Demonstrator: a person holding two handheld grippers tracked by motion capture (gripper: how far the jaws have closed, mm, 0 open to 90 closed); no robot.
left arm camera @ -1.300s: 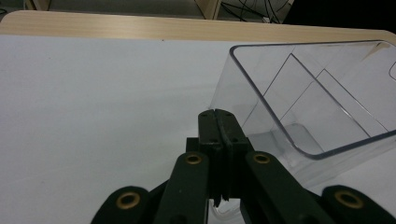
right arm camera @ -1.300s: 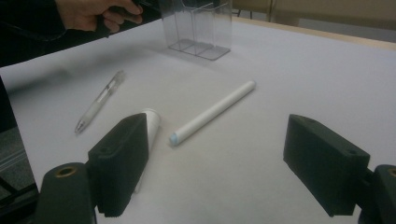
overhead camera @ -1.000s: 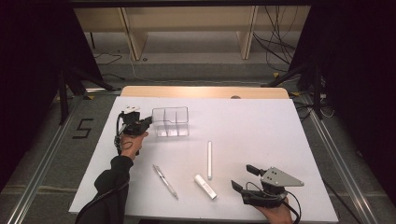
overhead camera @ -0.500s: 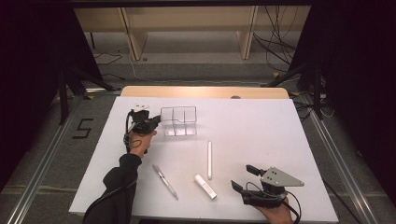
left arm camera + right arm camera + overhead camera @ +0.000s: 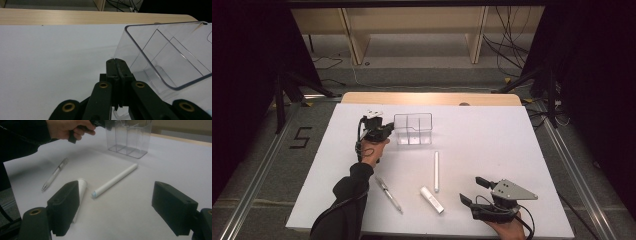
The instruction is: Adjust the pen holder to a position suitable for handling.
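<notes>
High view, nearest edge of the white table (image 5: 532, 150): the right gripper (image 5: 477, 192) rests low by the front rim, jaws spread wide with nothing between them, aimed toward the loose items. Just ahead of it lie a short white cylindrical tube (image 5: 432, 199), a long slim white stick with a pale blue end (image 5: 436, 171), and, further left, a clear plastic pen (image 5: 389, 194), all flat on the table and apart from one another. Beyond these, near the far left of the table, the left gripper (image 5: 385, 129) has its jaws pressed together on the left wall of the clear, rigid plastic organiser box with inner dividers (image 5: 413, 128); left gripper view shows the two black jaws meeting at the wall's lower edge, and the box looks tipped there, though the camera's own tilt may account for it. Judgement: the box is light, stiff and smooth, so it should slide or tip easily and could slip out of a pinch; thin walls may flex or crack under hard squeeze. Best hold is a wall near a corner or a divider junction, low down, with moderate pressure. Wooden shelving (image 5: 412, 27) stands behind the table.
</notes>
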